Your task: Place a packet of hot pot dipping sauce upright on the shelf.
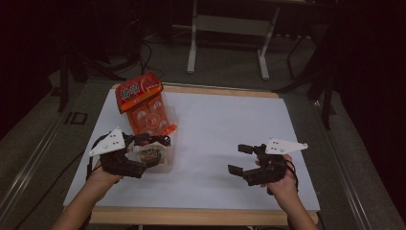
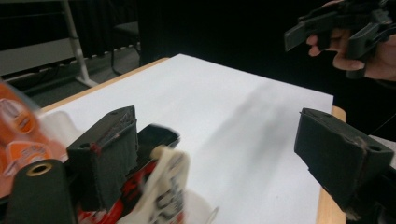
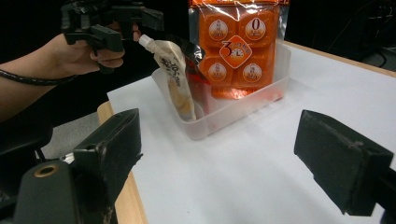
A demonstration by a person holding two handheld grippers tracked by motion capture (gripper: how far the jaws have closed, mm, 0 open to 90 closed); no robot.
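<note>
Left claw [image 1: 152, 146] hovers open over the pouch [image 3: 177, 79] in the tub [image 3: 243, 105].

One clear plastic tub [image 3: 243, 100], one orange snack bag [image 3: 236, 46], one beige spouted pouch [image 3: 177, 79], two claws.

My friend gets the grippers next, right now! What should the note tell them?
Left gripper: open, over the clear plastic tub, beside the spout of the beige spouted pouch.
Right gripper: open, empty, above the white table sheet.
Done: pouch and the big orange snack bag both stand in the tub.
Left: probably draw the left gripper clear; check that the leaning pouch stays put.
</note>
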